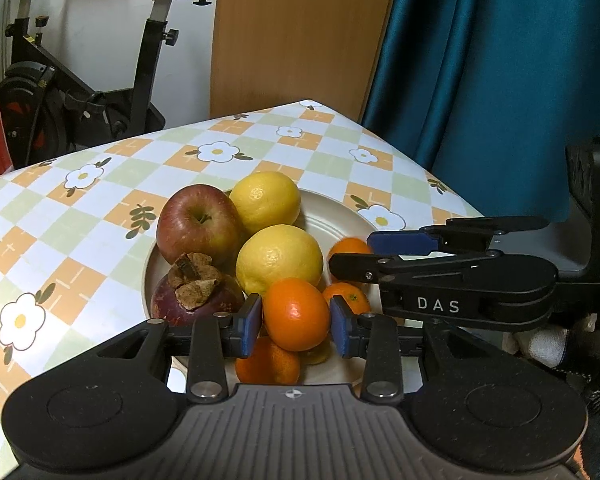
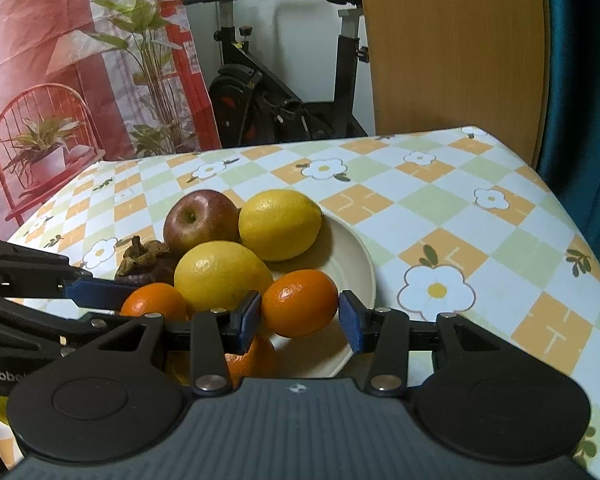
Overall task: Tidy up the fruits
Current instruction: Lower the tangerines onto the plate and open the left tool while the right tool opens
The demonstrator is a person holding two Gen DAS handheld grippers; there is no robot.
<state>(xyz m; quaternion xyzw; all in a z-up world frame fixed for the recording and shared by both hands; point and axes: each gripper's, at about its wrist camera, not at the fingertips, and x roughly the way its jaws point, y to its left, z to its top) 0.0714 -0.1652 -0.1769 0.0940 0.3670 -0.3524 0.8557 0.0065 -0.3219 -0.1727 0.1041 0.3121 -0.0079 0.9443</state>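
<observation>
Left gripper (image 1: pixel 296 316) pinches a mandarin (image 1: pixel 296 314) at the plate's (image 1: pixel 332 212) 6 o'clock edge; right gripper (image 2: pixel 299 312), jaws spread, brackets another mandarin (image 2: pixel 300 302), a gap at its right pad. Lift straight up, clear of the lemon (image 1: pixel 279 258). Open tablecloth (image 2: pixel 480 240) lies toward 3 o'clock.

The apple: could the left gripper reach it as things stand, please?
Probably not directly: the left gripper has a mandarin between its jaws, and the mangosteen and a lemon lie before the apple.
</observation>
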